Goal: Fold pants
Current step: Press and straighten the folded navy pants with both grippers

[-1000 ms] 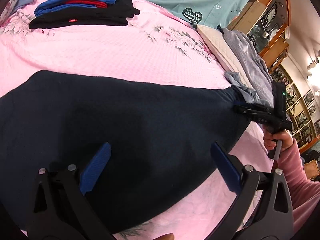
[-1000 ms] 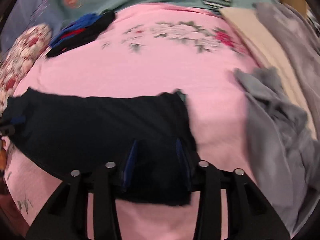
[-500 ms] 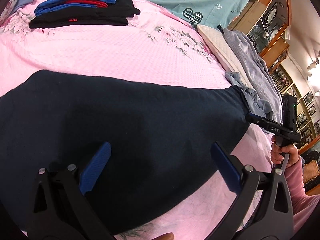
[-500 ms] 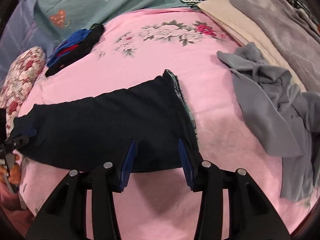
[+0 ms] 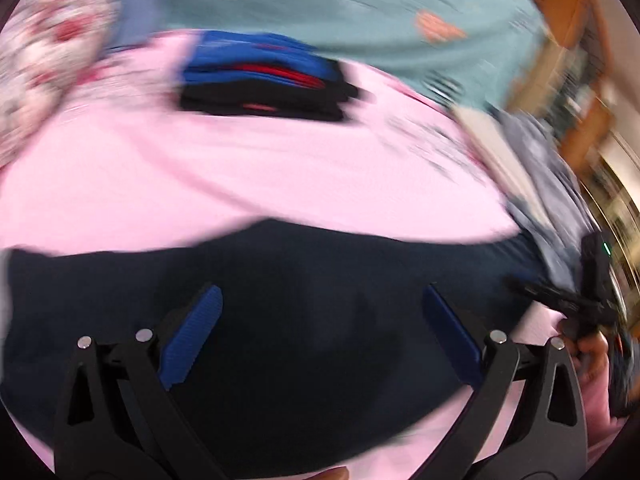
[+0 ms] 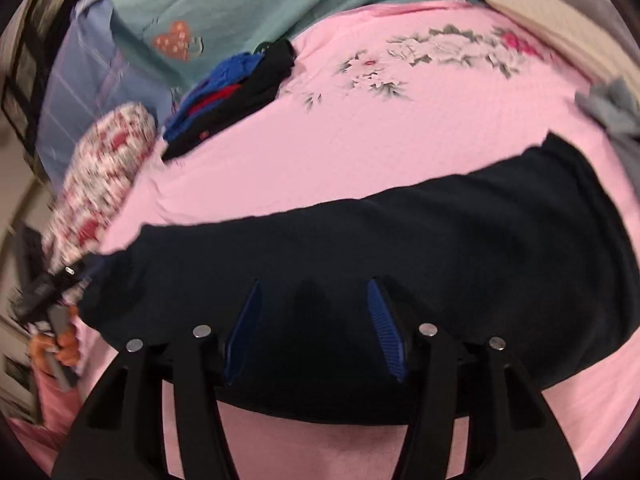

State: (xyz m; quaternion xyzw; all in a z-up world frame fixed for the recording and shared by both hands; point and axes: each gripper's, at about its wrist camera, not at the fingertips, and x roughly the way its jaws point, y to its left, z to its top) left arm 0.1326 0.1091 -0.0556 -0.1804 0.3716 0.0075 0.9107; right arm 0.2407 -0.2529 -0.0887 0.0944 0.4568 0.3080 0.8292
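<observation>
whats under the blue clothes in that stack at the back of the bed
Under the blue clothes a red layer shows, then black folded garments at the bottom, resting on the pink bedspread. How many pieces are in the stack is hidden by the folds.

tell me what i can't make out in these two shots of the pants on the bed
- Left wrist view: the whole frame is motion-blurred, so the folded clothes pile shows only as colour bands.
- Left wrist view: the near edge of the dark pants is hidden behind the left gripper.
- Right wrist view: the grey garment is cut off by the right edge.
- Right wrist view: the right gripper covers the pants' near hem.
</observation>
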